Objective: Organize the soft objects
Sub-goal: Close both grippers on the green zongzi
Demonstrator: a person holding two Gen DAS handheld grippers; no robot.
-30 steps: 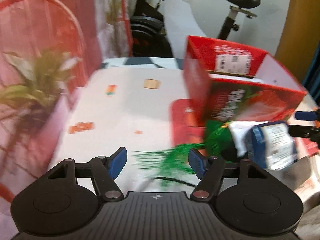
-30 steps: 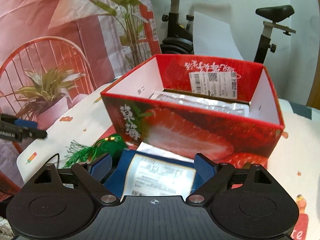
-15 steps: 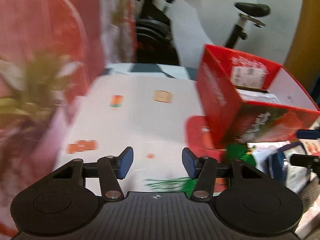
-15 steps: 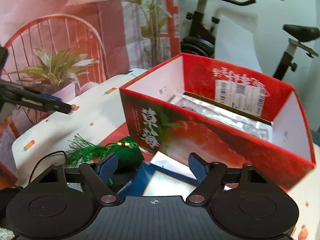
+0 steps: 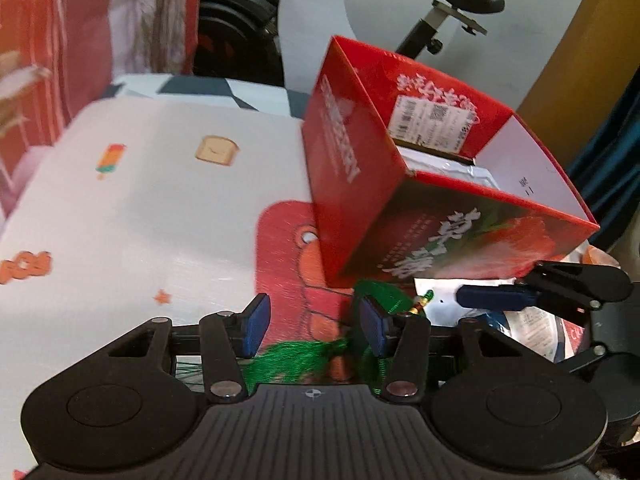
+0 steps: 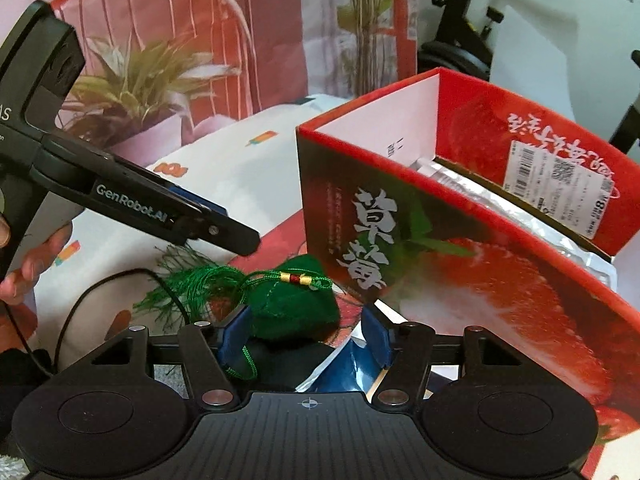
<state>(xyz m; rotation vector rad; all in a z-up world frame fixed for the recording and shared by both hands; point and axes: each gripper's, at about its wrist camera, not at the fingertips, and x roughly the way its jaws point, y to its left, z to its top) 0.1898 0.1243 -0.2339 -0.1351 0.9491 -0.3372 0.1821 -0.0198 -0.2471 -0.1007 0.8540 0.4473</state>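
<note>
Nearest the right gripper (image 6: 308,334), the green stuffed pouch (image 6: 298,310) is sitting between the half-open jaws, its left flank against the left pad, the right pad apart from it. It is resting on a blue packet (image 6: 344,372) at 6 o'clock, so no grip is confirmed.

Risk: closing here may be pinching the packet's edge along with the pouch. The green tassel cord (image 6: 208,280) is trailing to 9 o'clock, under the left tool, near a black cable (image 6: 80,300); a lift could be dragging either.

The left gripper (image 5: 312,322) is hanging over the worktop (image 5: 160,208), jaws moderately parted and gripping nothing; tassel strands (image 5: 296,356) are lying between its pads. From the right wrist view it is reaching in from 9 o'clock, angled downward.

Farther off, at 1 o'clock, the red strawberry box (image 6: 460,248) is standing open, a silver pouch (image 6: 500,200) inside. Its near wall stands tall; a low carry could be striking the rim.
</note>
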